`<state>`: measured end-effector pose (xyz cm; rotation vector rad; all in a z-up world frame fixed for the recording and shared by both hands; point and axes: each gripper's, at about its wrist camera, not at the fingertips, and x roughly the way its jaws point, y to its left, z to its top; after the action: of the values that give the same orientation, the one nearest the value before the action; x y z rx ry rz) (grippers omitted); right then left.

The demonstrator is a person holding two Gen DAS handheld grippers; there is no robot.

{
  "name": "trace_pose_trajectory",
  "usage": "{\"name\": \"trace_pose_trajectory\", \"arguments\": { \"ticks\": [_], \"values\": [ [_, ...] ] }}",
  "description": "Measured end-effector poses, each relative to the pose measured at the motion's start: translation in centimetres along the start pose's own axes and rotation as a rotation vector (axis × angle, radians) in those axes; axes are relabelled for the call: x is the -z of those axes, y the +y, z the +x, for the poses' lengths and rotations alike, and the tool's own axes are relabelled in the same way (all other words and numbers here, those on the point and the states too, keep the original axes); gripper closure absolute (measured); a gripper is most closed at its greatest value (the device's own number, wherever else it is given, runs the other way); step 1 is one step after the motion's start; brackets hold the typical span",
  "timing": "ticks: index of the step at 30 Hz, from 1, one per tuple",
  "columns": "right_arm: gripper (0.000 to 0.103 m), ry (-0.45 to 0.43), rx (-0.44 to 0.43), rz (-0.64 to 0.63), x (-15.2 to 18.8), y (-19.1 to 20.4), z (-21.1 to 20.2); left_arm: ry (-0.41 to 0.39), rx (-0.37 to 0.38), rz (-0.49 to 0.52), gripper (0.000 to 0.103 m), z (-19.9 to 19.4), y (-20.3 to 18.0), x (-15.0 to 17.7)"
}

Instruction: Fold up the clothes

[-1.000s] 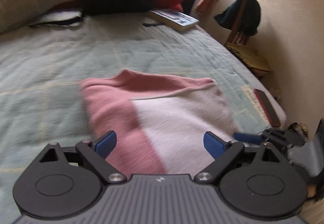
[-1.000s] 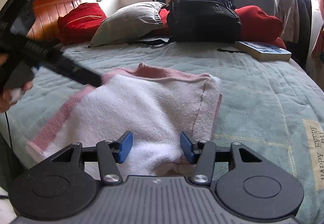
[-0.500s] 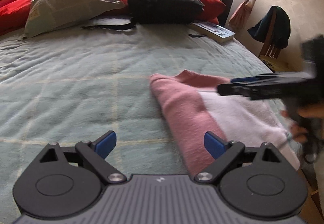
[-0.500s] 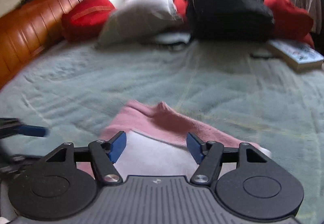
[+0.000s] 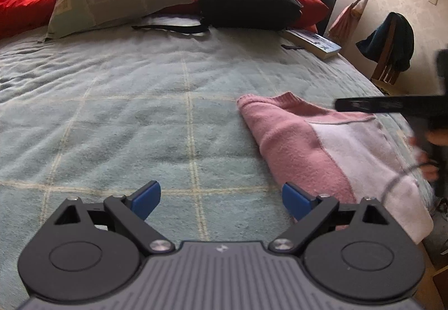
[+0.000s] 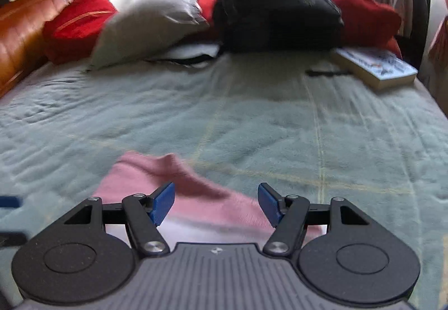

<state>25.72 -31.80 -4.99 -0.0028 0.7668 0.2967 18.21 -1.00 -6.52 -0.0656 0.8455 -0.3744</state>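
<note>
Between folds. Both my grippers, left (image 5: 221, 199) and right (image 6: 215, 202), gape empty. Pink-white garment (image 5: 322, 147) lies folded at my left's 2 o'clock, on the bed (image 5: 126, 114). Next: probably regrip an edge.

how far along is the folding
Done: the pink and white sweater already lies folded into a compact stack on the bedspread. In hand: nothing; the left tool and right tool are both open and empty. Left: perhaps tidying; no other loose garment is visible.
</note>
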Motion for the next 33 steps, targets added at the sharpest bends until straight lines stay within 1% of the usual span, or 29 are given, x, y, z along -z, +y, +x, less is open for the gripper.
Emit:
{"name": "trace_pose_trajectory", "arguments": {
  "ticks": [2,4,6,9,13,15,16,17,20,24,28,30,33],
  "values": [
    [0.021,-0.015,-0.008,-0.020,1.7,0.8,-2.1,0.005,0.006,0.020,0.010,-0.1,-0.7,0.1],
    [0.016,-0.028,-0.013,-0.036,3.7,1.6,-3.8,0.009,0.011,0.042,0.010,-0.2,-1.6,0.2],
    [0.016,-0.039,-0.014,-0.049,5.4,2.3,-5.2,0.013,0.014,0.066,0.010,-0.4,-2.5,0.3],
    [0.016,-0.039,-0.002,-0.048,6.6,3.0,-5.0,0.005,0.015,0.097,0.009,-0.9,-3.8,0.4],
    [0.015,-0.018,-0.003,-0.099,6.9,4.6,-3.6,0.000,0.004,0.108,0.009,-1.6,-4.4,0.6],
    [0.013,-0.006,-0.005,-0.128,7.0,5.4,-2.7,0.000,-0.003,0.109,0.009,-1.9,-4.4,0.7],
    [0.010,0.000,-0.004,-0.134,7.3,5.5,-2.3,0.001,-0.006,0.107,0.009,-2.0,-4.4,0.7],
    [0.007,0.000,-0.003,-0.123,8.0,5.2,-2.1,0.007,-0.007,0.103,0.009,-1.9,-4.3,0.7],
    [0.006,-0.017,-0.030,-0.061,9.0,3.4,-2.8,0.024,-0.012,0.095,0.009,-1.6,-4.0,0.6],
    [0.005,-0.084,0.006,-0.083,9.4,2.8,-5.4,0.028,0.004,0.126,0.009,-0.9,-5.2,-0.1],
    [0.005,-0.106,0.042,-0.044,11.1,1.2,-6.1,0.023,0.077,0.134,0.009,-0.5,-6.8,-0.6],
    [0.005,-0.119,0.061,-0.034,11.9,0.6,-6.2,0.027,0.149,0.132,0.009,-0.3,-7.6,-0.7],
    [0.005,-0.130,0.055,0.012,12.6,-0.2,-6.3,0.027,0.260,0.147,0.009,0.1,-8.9,-0.7]
  ]
}}
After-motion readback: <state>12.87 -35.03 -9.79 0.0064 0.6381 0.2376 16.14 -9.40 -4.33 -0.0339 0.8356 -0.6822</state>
